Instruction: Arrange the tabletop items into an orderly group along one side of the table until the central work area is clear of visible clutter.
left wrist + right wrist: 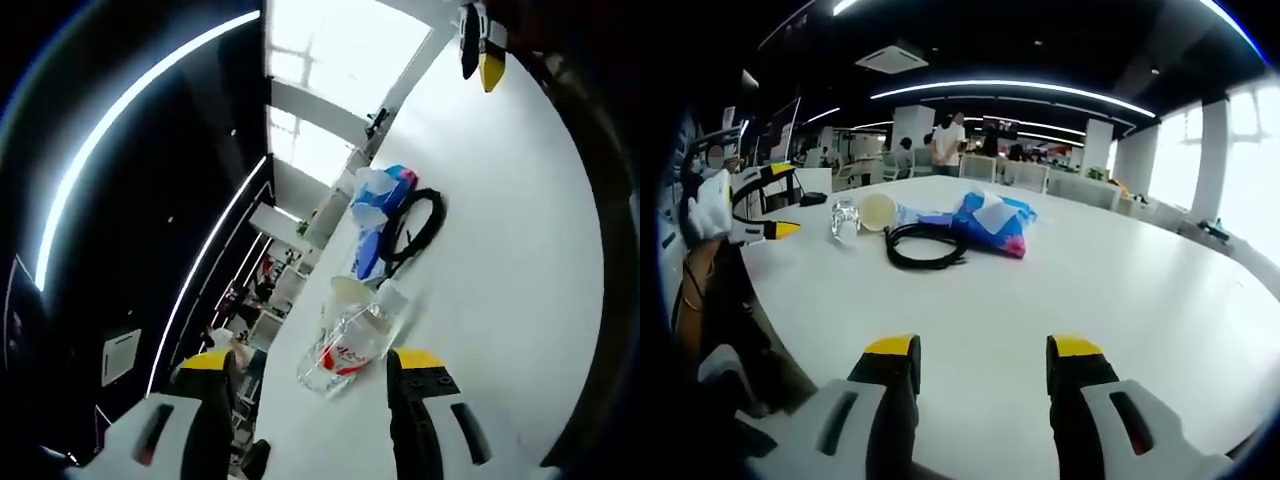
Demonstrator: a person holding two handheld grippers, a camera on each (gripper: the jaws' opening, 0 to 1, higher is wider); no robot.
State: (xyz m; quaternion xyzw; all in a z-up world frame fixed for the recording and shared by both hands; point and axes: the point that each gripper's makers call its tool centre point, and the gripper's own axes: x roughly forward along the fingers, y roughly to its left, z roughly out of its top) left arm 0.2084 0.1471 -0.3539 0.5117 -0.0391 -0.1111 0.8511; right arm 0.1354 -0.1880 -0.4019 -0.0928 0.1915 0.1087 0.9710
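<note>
A big open-plan office spreads out in the right gripper view, dark ceiling crossed by long curved light strips (1020,88), bright windows (1250,160) down the right, white pillars and people standing at the far desks. Filling the foreground is the white table (1120,290), wide and rounded, and most of its top lies bare. In the left gripper view that same table (520,220) runs rolled almost upright, windows glaring at the top.

Now the items, all gathered toward the far left part of the table in the right gripper view. Biggest is the blue crumpled bag (990,222) with a pink patch, lying on its side; in the left gripper view it is the blue bag (380,215) past the cup. Touching its near side lies a coiled black cable (925,245), seen as a black loop (418,225) from the left. Next along, a pale round lid or dish (878,211), and just beside it a clear plastic cup (844,220). From the left gripper view the clear cup (345,350) lies tipped on its side, red print on its wall; contents I cannot tell.

The left gripper (310,385) has its yellow-tipped jaws spread wide, the cup just ahead between them, not gripped. It appears at the table's left edge in the right gripper view (765,230). The right gripper (983,350) hovers over bare table, jaws wide apart, holding nothing; its yellow tip (485,45) peeks in at the top of the left gripper view.
</note>
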